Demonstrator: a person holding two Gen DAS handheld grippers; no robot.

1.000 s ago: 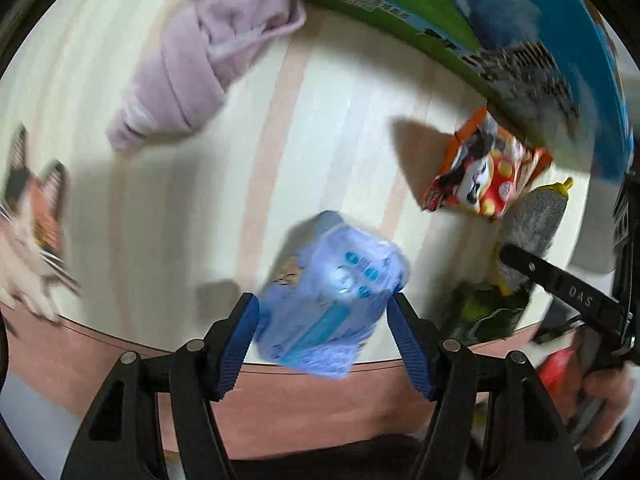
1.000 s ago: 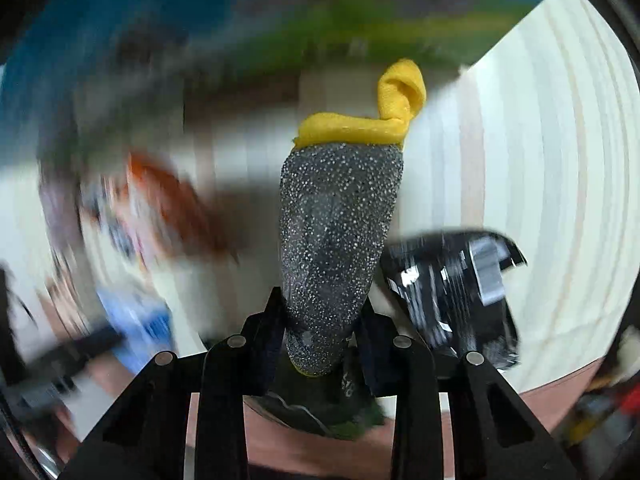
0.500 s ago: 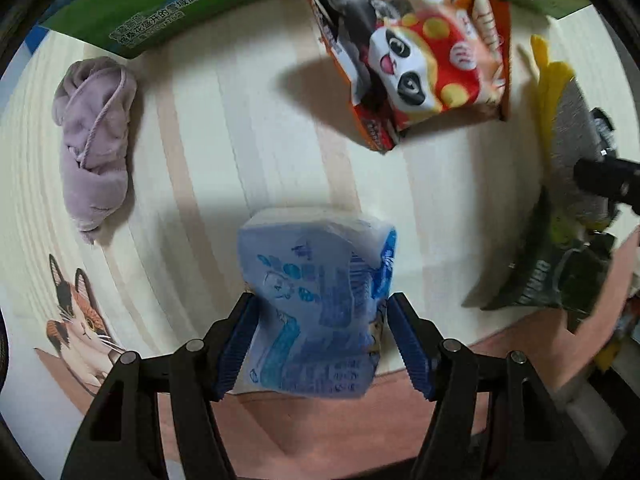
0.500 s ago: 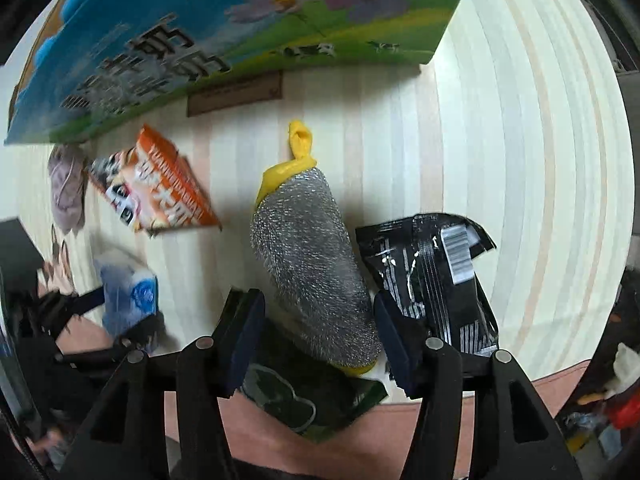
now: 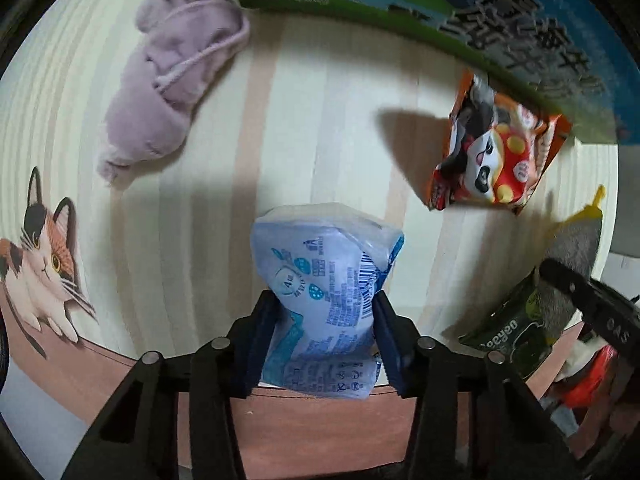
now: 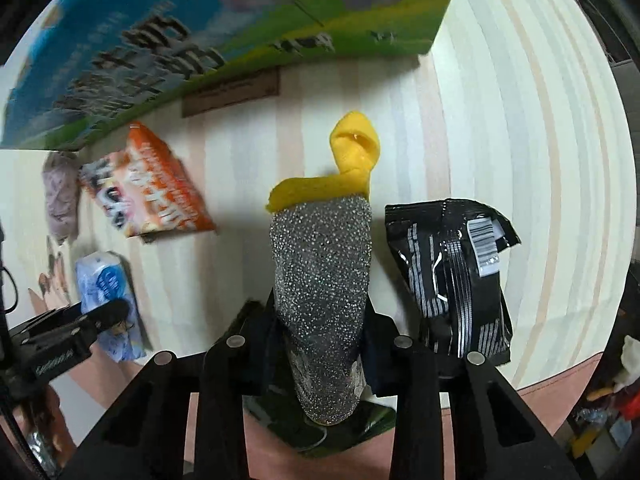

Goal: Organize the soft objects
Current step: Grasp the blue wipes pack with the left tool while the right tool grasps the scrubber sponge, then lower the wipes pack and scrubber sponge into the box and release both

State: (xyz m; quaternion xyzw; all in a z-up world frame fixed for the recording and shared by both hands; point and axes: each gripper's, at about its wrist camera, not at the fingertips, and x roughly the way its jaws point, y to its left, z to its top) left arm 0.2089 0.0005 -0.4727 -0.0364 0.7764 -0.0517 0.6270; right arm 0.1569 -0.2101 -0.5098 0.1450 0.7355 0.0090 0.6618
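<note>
From my seat both fisheye feeds bend hard at dark rims; light falls from above, the orange panda snack packet (image 5: 496,156) throws a leftward shadow, the colourful printed box (image 6: 224,36) is motion-smeared.

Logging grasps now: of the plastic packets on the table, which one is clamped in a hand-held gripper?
The pale blue plastic tissue packet, pinched by the left hand-held gripper. The orange panda snack packet lies free.

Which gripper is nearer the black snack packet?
Right. The right gripper, clamped on the silver scrubbing sponge, sits directly beside the black snack packet. The left gripper, holding the blue tissue pack, is across the table.
</note>
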